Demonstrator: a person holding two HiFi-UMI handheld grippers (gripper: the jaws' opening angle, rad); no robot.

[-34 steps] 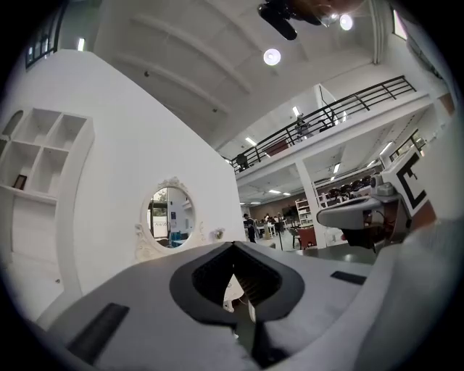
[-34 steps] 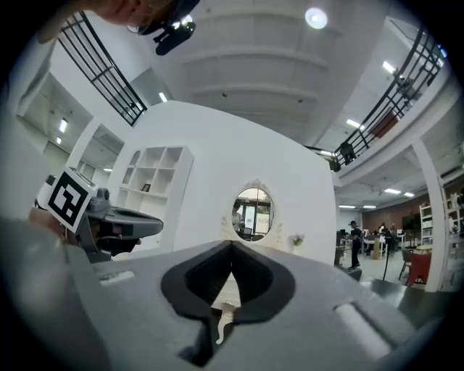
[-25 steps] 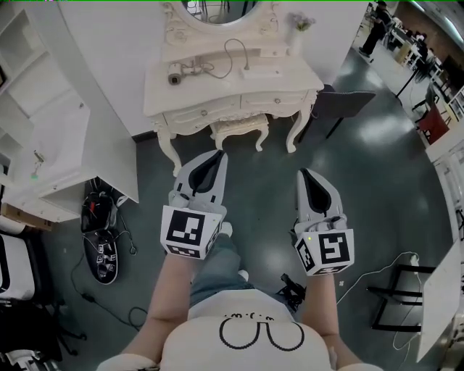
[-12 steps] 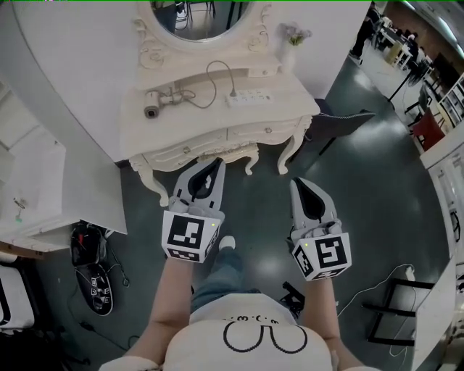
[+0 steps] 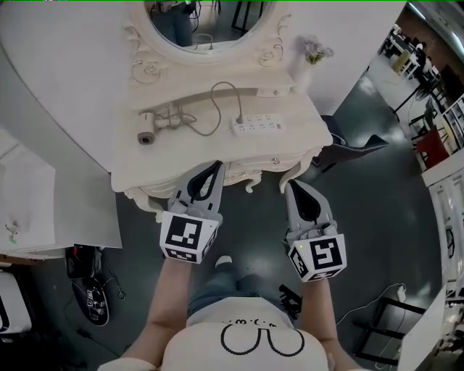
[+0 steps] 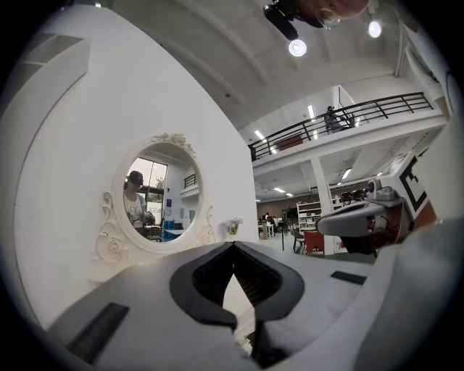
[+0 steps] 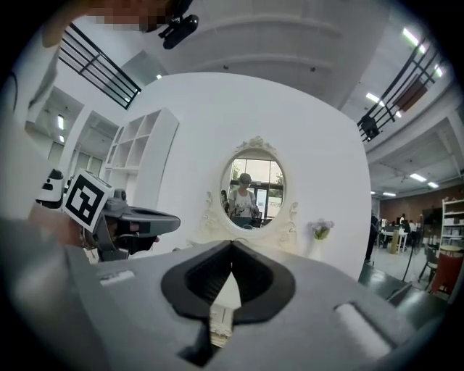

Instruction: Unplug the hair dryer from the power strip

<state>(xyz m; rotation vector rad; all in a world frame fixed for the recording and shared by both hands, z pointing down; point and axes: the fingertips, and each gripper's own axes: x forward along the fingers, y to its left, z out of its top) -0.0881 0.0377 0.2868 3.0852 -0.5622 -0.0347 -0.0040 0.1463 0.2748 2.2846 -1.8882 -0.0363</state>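
Observation:
A cream hair dryer (image 5: 147, 129) lies at the left of the cream vanity table (image 5: 290, 156), below the oval mirror (image 5: 203, 22). Its cord (image 5: 217, 98) loops across to a plug (image 5: 239, 119) in the white power strip (image 5: 257, 126) at the table's middle right. My left gripper (image 5: 217, 165) is shut and empty, its tip over the table's front edge. My right gripper (image 5: 288, 185) is also shut and empty, just short of that edge. In the left gripper view the left gripper (image 6: 233, 245) faces the mirror (image 6: 161, 188); in the right gripper view the right gripper (image 7: 232, 243) does the same.
A small vase of flowers (image 5: 315, 52) stands at the table's back right corner. White shelving (image 5: 29, 210) is at the left, with bags and cables (image 5: 90, 301) on the floor below. A dark chair (image 5: 355, 148) stands to the right of the table.
Both grippers and the person have moved forward toward the vanity table, which now fills more of the head view. Both pairs of jaws stay shut.

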